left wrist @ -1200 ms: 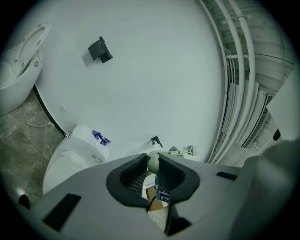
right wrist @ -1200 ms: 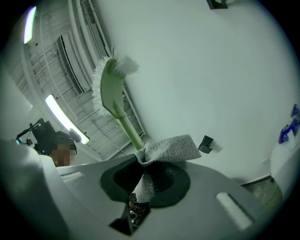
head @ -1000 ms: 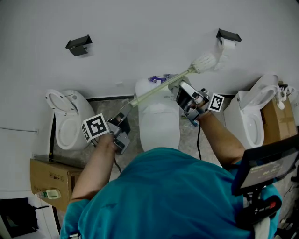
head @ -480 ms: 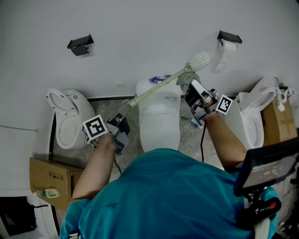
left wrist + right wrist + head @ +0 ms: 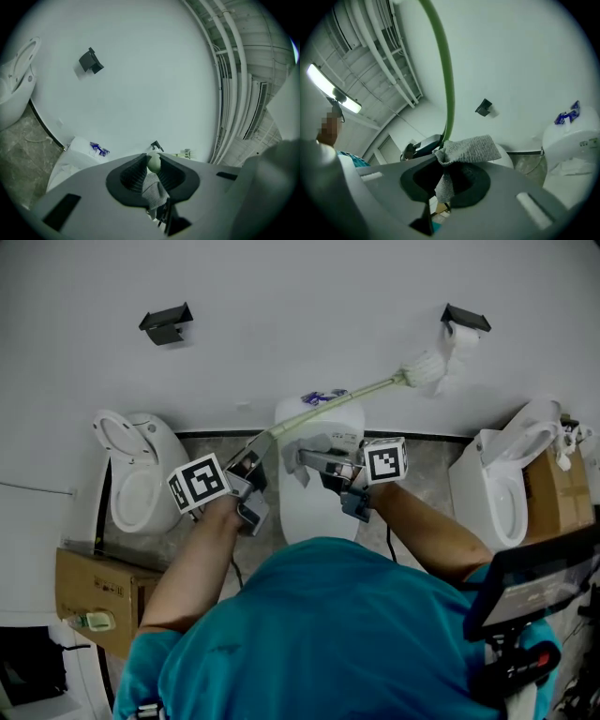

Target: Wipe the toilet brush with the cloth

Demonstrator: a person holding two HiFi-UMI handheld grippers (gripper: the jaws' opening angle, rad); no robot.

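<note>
The toilet brush [image 5: 328, 407] has a pale green handle and a white bristle head [image 5: 424, 368] raised up by the wall. My left gripper [image 5: 255, 459] is shut on the handle's lower end, which shows end-on between the pads [image 5: 153, 162]. My right gripper [image 5: 306, 461] is shut on a grey cloth [image 5: 315, 444], just right of the left gripper and beside the lower handle. In the right gripper view the cloth [image 5: 469, 149] bunches out of the jaws against the green handle [image 5: 446, 79]. I cannot tell whether the cloth wraps around the handle.
A white toilet [image 5: 319, 498] stands right below the grippers, with a blue-white packet [image 5: 323, 397] on its tank. More toilets stand left [image 5: 131, 474] and right [image 5: 502, 488]. A paper roll holder [image 5: 464, 318] is near the brush head. Cardboard boxes [image 5: 89, 592] sit at both sides.
My right gripper has swung with the cloth from near the brush head down and left to beside the left gripper. The brush head has shifted slightly right, toward the paper roll.
</note>
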